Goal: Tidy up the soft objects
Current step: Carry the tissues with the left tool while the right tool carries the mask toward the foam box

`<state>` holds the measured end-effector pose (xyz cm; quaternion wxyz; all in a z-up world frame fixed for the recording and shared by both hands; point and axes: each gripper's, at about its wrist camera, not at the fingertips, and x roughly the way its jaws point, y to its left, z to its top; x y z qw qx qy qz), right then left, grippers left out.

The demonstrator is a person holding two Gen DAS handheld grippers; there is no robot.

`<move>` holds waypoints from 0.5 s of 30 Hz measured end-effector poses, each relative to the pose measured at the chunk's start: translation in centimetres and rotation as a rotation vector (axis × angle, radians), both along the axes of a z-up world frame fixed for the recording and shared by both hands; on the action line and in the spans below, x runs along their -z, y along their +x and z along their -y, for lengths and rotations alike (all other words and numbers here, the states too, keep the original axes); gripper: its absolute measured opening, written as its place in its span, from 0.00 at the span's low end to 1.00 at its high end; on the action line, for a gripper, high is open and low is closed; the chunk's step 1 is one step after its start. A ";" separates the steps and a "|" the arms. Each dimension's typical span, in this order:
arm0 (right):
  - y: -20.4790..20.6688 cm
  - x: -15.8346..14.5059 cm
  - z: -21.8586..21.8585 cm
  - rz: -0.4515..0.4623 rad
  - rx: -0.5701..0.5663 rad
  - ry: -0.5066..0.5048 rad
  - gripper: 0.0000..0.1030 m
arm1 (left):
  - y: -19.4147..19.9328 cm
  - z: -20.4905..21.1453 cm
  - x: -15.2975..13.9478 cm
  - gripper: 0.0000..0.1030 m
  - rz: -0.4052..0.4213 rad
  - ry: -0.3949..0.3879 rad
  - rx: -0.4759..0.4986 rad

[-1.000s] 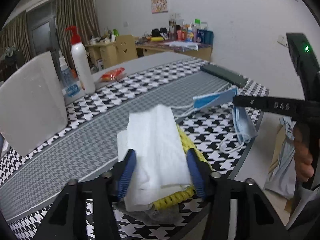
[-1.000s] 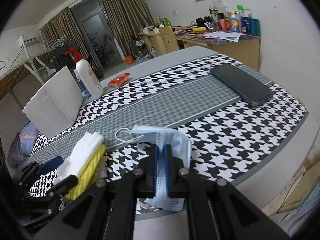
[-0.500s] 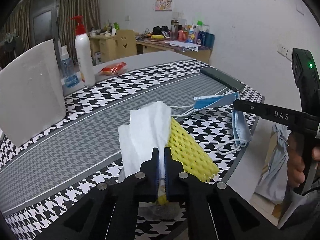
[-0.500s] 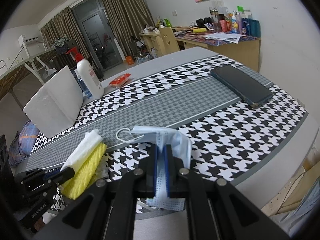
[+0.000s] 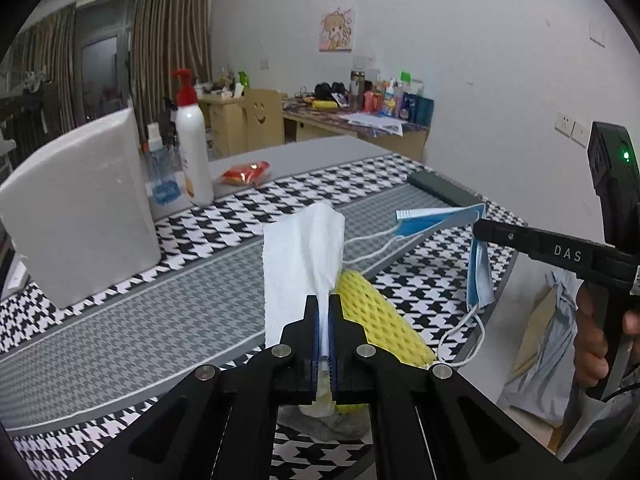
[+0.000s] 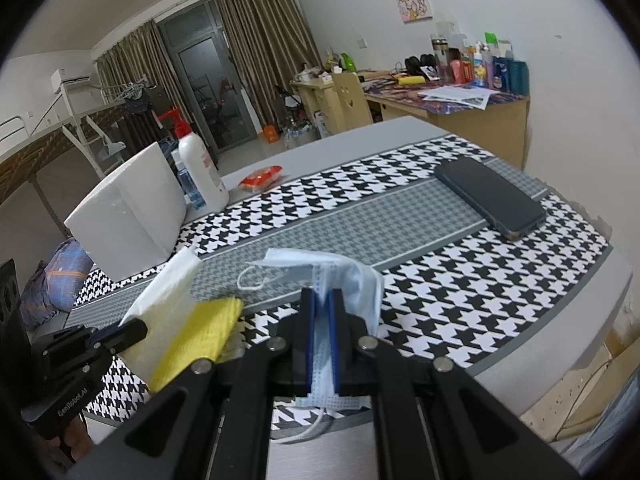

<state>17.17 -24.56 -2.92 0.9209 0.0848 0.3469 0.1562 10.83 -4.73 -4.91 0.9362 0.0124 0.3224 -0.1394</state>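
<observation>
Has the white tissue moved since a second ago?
Yes. The white tissue, pinched in the left hand-held gripper, has lifted off the table runner; its top now stands higher.

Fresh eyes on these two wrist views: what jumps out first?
The left gripper is shut on a white paper tissue that stands up from its jaws, with a yellow foam net sleeve beside it at the near table edge. The right gripper is shut on a crumpled light-blue face mask. Both hover over a black-and-white houndstooth table runner.

hidden: tissue (image 5: 300, 248) end in tongs | mask (image 6: 320, 376) middle likewise
</observation>
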 end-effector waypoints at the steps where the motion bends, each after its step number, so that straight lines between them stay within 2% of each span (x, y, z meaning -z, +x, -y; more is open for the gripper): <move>1: -0.1 -0.2 0.0 0.004 -0.002 0.001 0.09 | -0.1 -0.1 -0.2 0.04 0.007 0.002 -0.003; 15: -0.8 -2.8 -1.2 0.080 -0.037 0.011 0.09 | -1.2 -1.8 -3.0 0.04 0.091 0.021 -0.056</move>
